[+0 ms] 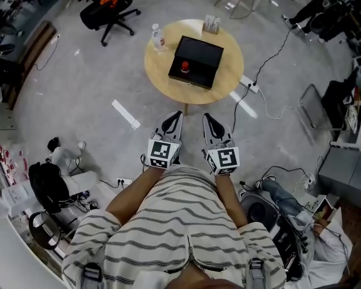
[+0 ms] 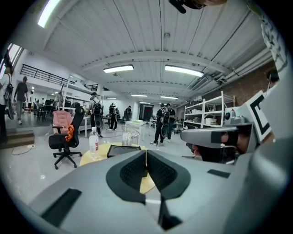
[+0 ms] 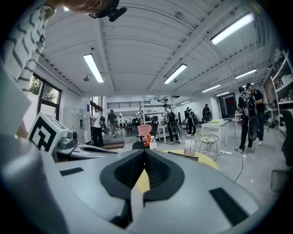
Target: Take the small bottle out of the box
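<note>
Here, from the head view: round wooden table w/ an open black box near the tabletop's centre. The small bottle, red-capped, stands inside the box, toward its near-left part. A clear water bottle stands at the tabletop's far-left edge, and a small card stand at its far edge. L. gripper and r. gripper are held side by side over the floor, short of the table's near edge, both pointing toward it, well apart from the box. Each gripper's own view shows its jaws pressed together w/ nothing between them. A black office chair stands on the floor, far left of the table.
</note>
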Available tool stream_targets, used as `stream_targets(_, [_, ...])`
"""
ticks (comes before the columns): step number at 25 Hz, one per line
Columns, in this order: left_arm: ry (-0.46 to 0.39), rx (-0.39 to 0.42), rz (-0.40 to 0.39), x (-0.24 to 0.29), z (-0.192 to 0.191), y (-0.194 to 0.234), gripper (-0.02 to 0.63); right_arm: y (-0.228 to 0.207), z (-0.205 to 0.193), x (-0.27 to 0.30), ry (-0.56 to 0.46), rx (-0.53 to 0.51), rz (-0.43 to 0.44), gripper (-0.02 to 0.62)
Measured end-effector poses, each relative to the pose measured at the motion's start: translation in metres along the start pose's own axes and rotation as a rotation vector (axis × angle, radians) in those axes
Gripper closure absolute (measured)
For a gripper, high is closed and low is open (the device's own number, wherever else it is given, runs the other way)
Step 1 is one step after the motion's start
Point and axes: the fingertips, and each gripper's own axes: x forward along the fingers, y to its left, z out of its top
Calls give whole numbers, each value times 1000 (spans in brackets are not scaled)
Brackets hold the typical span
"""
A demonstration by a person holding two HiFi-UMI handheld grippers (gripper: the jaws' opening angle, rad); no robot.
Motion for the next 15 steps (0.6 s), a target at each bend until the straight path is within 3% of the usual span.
stream_targets(15, [17, 25, -81, 77, 27, 81, 583, -30, 27, 103, 2, 8, -78, 584])
